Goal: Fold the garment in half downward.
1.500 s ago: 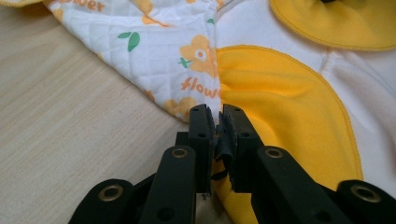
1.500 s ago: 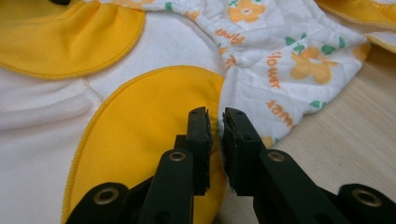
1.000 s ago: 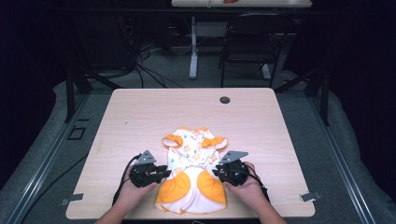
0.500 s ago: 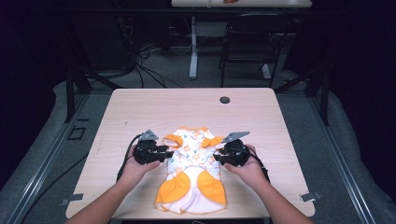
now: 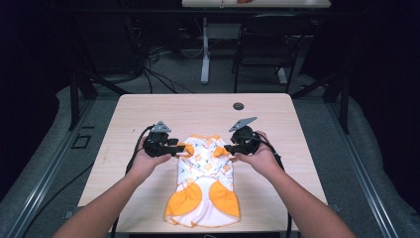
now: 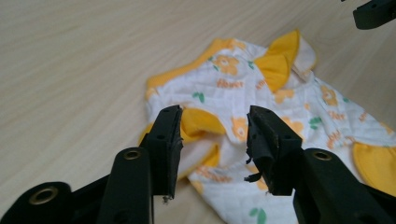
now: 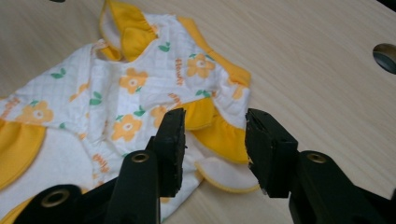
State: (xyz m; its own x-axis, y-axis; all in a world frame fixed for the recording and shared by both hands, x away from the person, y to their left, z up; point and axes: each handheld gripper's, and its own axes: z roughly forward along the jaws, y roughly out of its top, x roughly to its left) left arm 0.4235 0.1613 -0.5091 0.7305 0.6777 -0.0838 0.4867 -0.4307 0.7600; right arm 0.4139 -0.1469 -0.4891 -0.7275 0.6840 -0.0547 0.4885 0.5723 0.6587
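On the wooden surface (image 5: pixel 148 106), a flowered baby garment (image 5: pixel 203 171) lies near the front edge, its long axis running front to back, between the left tool (image 5: pixel 179 147) and right tool (image 5: pixel 229 148), whose jaws have just been opening, both gaping empty at its sleeves.

The garment (image 5: pixel 203 173) is white with orange flowers, green leaves and yellow-orange trim; the table (image 5: pixel 148 109) is pale wood.

Wooden table (image 5: pixel 148 114) with round grommet (image 5: pixel 238 106)
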